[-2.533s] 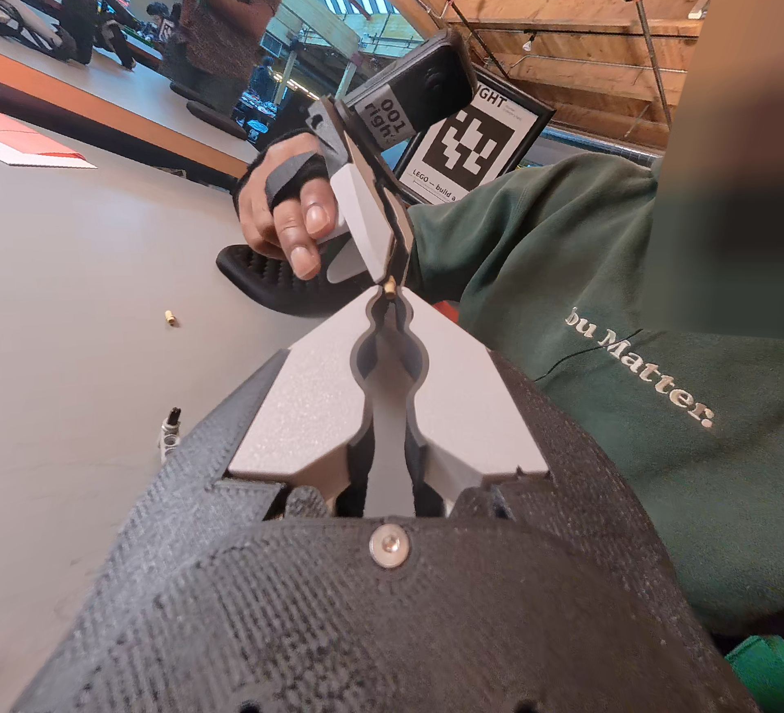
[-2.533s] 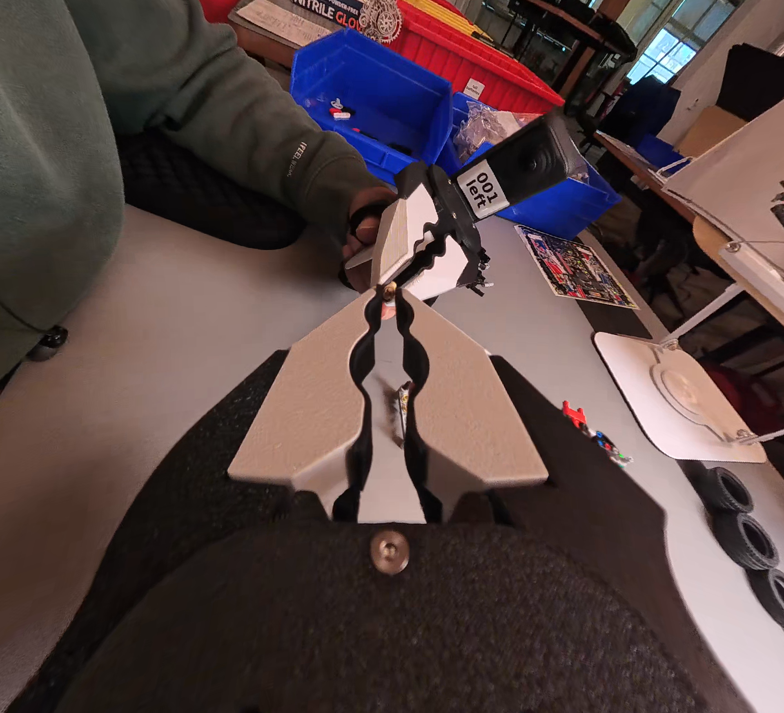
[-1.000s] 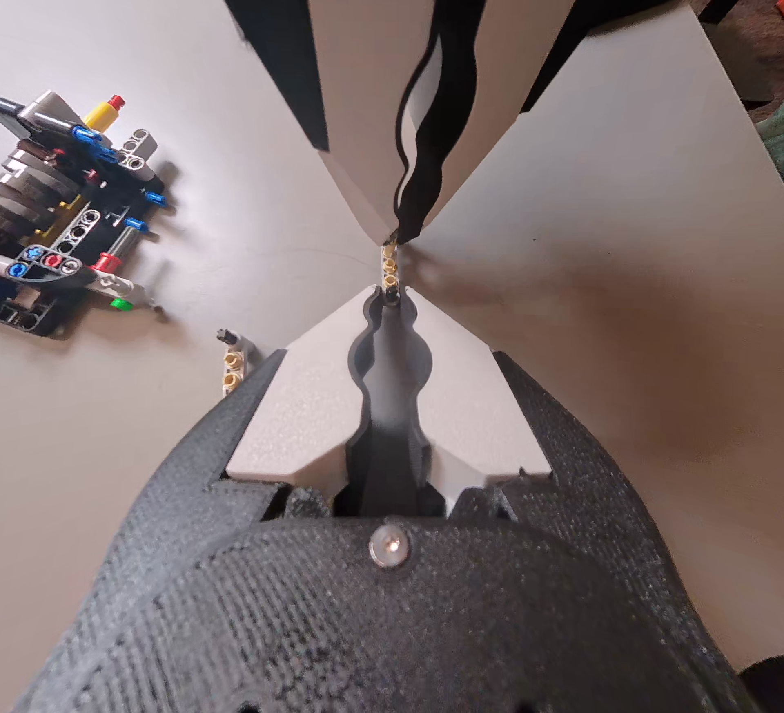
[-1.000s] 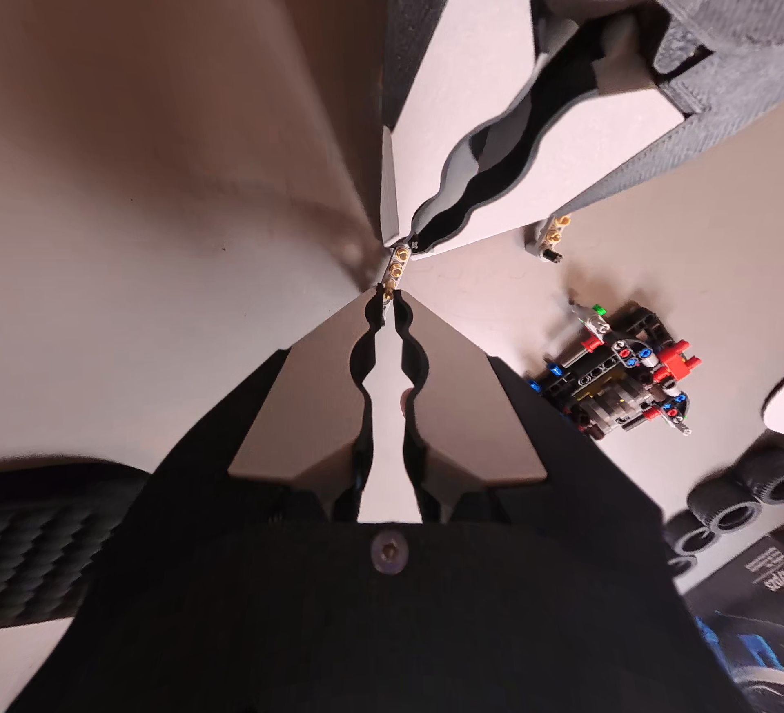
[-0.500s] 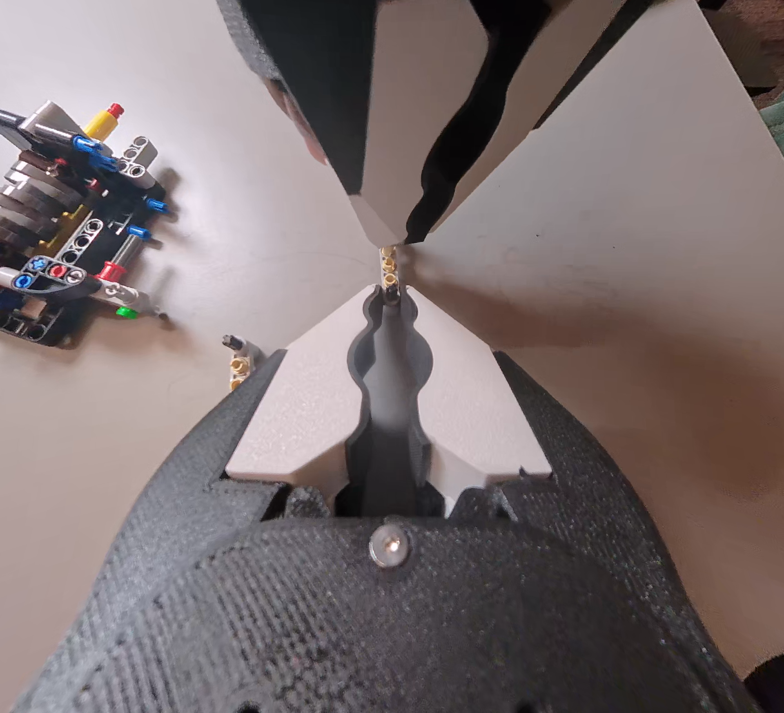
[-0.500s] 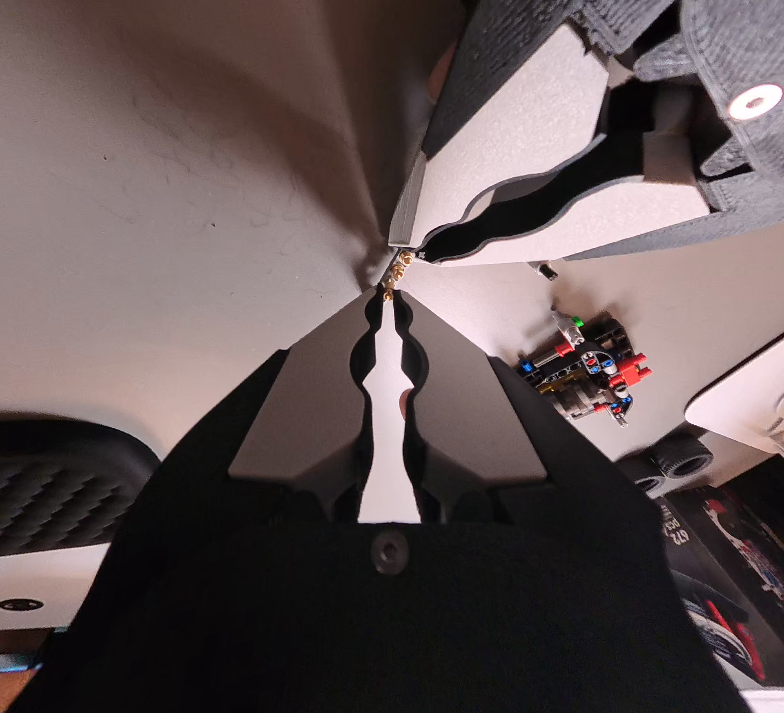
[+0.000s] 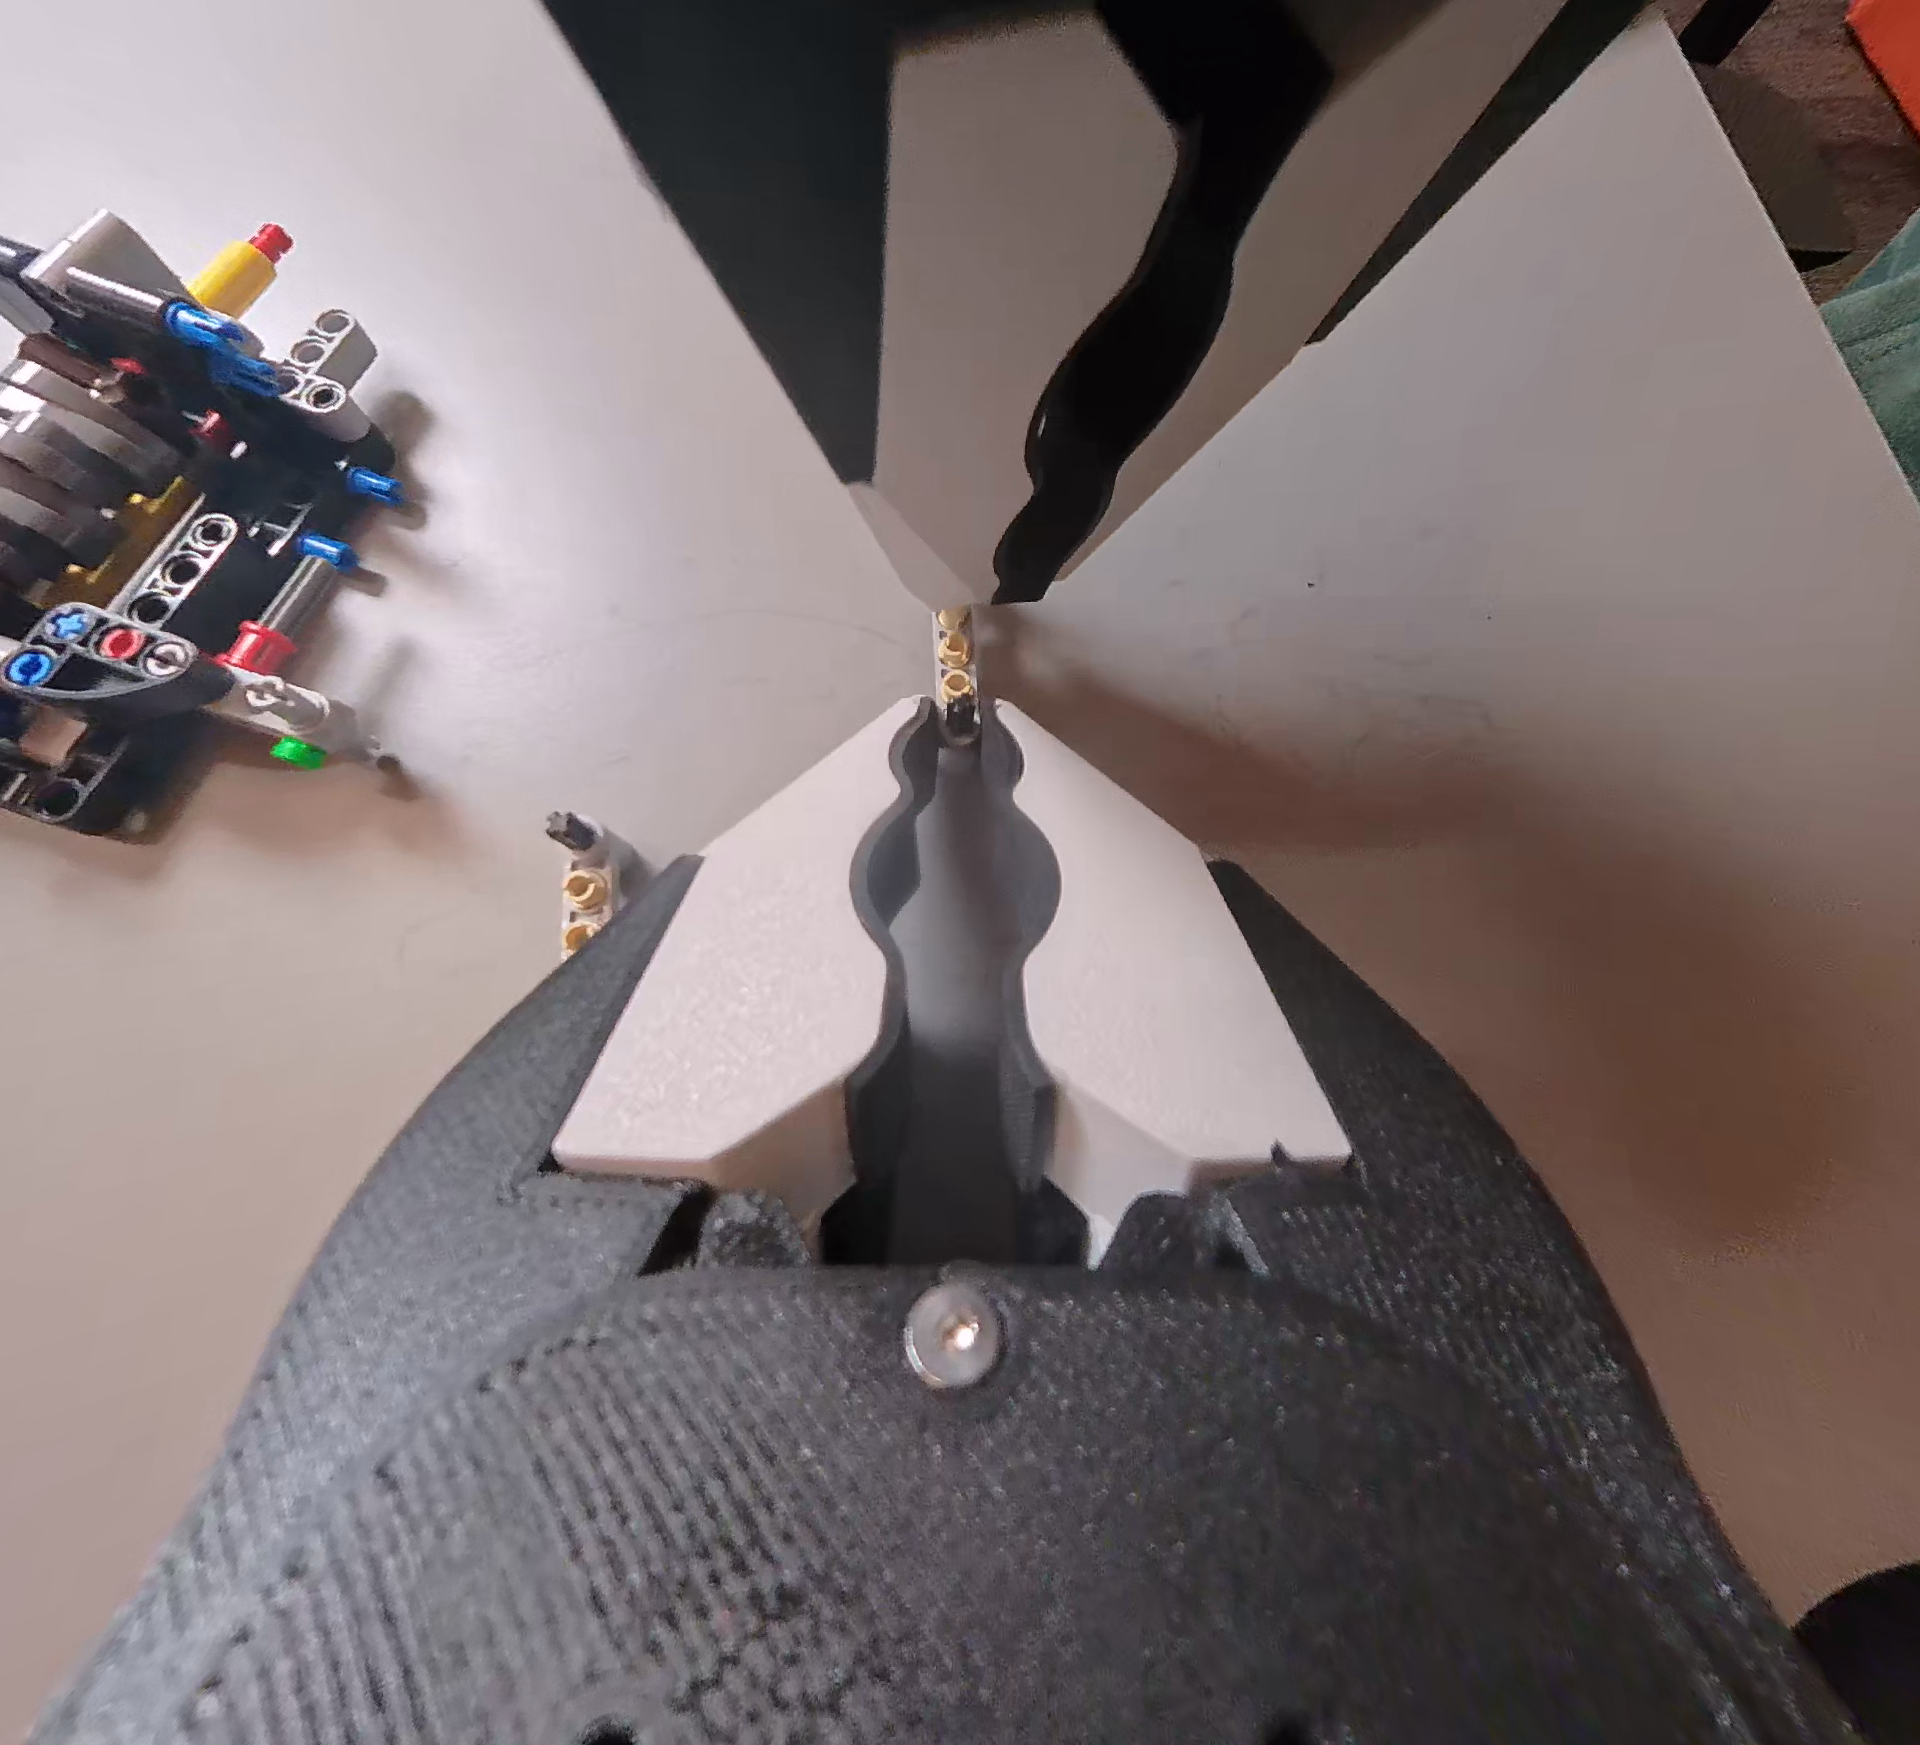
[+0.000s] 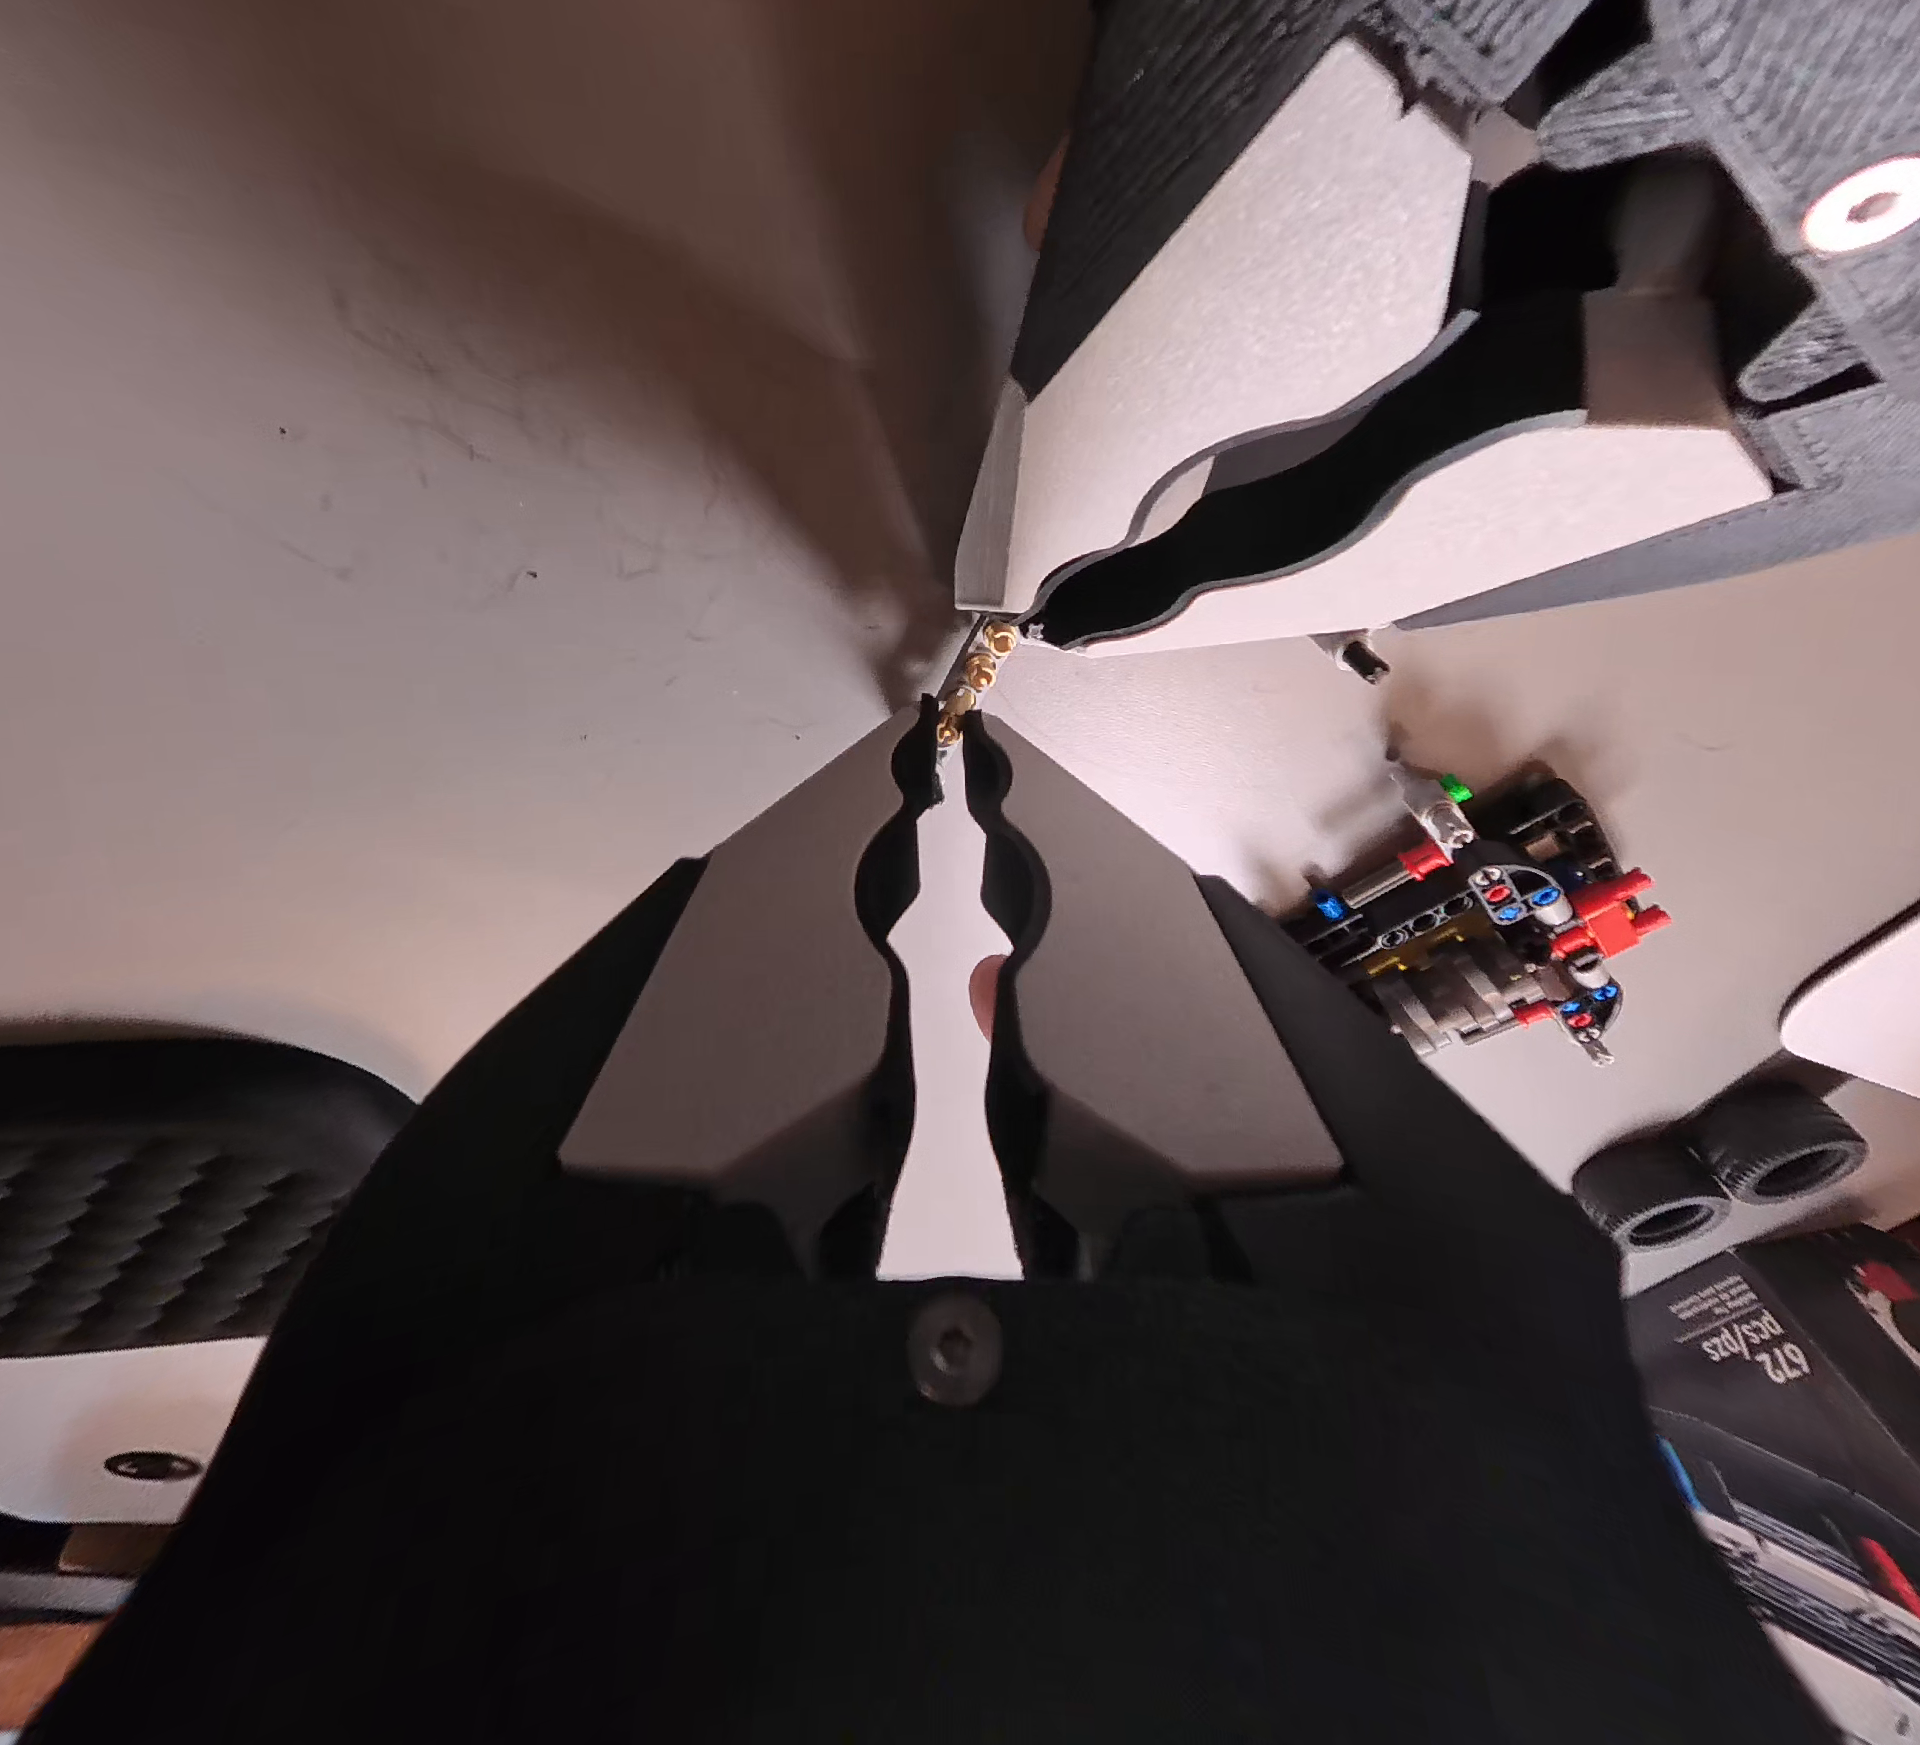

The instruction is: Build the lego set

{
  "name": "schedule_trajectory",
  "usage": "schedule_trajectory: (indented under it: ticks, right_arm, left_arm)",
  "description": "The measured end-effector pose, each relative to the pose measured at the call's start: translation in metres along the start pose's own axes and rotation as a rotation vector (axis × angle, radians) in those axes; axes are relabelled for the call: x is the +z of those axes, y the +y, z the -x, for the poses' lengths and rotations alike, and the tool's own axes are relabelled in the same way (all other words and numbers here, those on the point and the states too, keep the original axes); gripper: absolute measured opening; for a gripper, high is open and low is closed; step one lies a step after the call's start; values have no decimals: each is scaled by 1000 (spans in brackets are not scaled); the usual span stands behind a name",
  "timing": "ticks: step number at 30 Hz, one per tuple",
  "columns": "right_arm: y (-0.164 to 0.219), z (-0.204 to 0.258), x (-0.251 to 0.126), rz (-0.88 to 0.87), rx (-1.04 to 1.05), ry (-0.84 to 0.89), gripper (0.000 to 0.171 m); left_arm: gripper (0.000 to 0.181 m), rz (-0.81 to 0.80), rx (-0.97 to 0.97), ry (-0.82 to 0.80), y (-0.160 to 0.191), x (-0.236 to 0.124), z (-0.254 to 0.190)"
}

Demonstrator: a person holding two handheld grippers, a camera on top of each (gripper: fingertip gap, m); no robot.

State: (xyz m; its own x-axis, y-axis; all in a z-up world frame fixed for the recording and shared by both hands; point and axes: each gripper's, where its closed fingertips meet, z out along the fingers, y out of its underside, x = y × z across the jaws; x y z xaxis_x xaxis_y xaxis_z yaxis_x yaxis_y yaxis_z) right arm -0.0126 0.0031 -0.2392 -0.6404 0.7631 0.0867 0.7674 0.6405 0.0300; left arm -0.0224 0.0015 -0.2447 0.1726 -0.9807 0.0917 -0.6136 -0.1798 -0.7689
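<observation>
Both tools are nose to nose over the worktop (image 7: 1455, 677), sharing one tiny part: a short light-grey beam with tan pins (image 7: 954, 653) pushed through its holes. In the left wrist view it sits dead centre of the frame. The left hand-held gripper (image 7: 958, 716) is pinched on its lower end, where a black pin pokes out. The right hand-held gripper (image 8: 943, 727) looks clamped on the other end, coming down from the top of the left view.

What worries me: that beam is held only by the very fingertips on both sides. If the two hands twist or pull slightly out of line, I reckon it pops free and skitters off, or a tan pin gets shoved out of its hole. Squeezing harder could just flick it sideways.

The half-built chassis (image 7: 156, 552), all black beams with blue, red and yellow bits, sits at the left edge of that view, well apart. A second pinned beam (image 7: 584, 895) lies just beside the left gripper's body, easy to knock. Two black tyres (image 8: 1725, 1165) rest at the lower right of the right wrist view.
</observation>
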Motion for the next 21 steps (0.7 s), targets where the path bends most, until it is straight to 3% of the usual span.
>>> schedule_trajectory:
  ticks: [6, 21]
  right_arm:
    - [-2, 0, -2, -58, 59, -16, 2]
    - [-2, 5, -3, 103, -82, -61, 2]
  left_arm:
    - [7, 0, 1, 0, 0, 0, 0]
    - [7, 2, 17, 26, 0, 1, -5]
